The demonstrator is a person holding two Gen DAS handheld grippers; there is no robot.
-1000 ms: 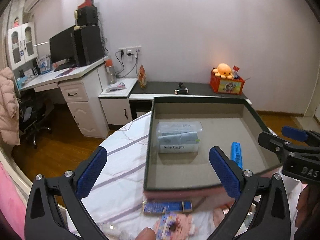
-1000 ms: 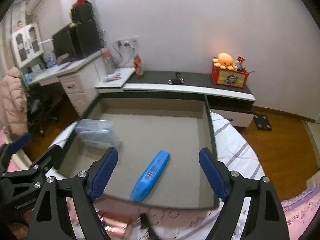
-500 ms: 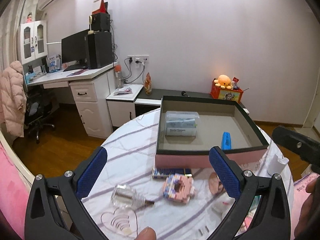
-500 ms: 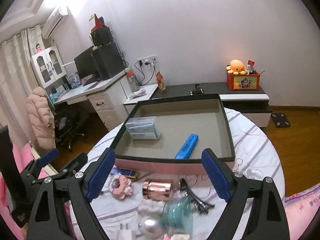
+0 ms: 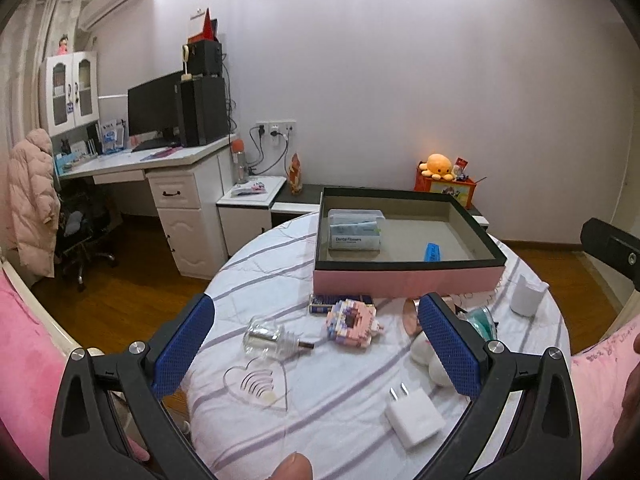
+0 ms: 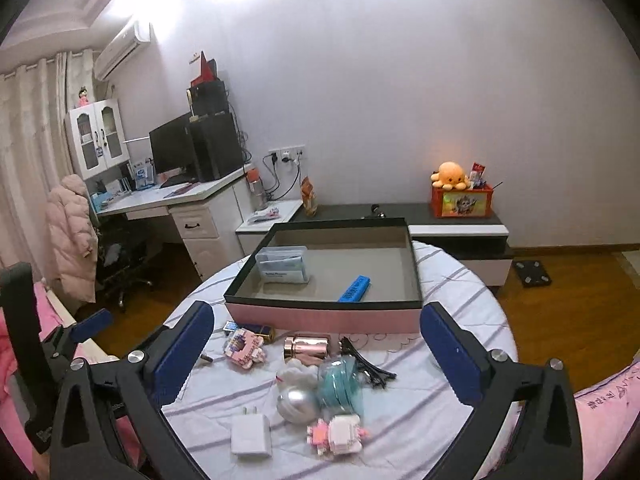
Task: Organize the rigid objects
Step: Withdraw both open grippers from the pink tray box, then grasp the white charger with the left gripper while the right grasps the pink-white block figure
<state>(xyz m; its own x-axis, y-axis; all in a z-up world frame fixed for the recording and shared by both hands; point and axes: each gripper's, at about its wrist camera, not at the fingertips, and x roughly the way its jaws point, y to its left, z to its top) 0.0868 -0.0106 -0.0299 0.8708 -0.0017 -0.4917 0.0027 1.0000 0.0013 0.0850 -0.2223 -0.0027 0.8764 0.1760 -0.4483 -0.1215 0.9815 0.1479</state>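
We have pulled both hand-held grippers, left and right, back from the box; both are released and empty. The blue case lies inside, while small items wait on the bench.

Box: pink-walled, dark-rimmed, open, frame centre.
Inside: clear floss case left; blue bar right, flat.
Loose: white charger, block toy, glass bottle, lower frame.

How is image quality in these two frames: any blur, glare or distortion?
Left wrist view: sharp, ceiling-light glare at top, strong fisheye bending, dark corner vignetting; pink box clear. Right wrist view: similar glare and curvature, teal item slightly soft, white charger crisp.
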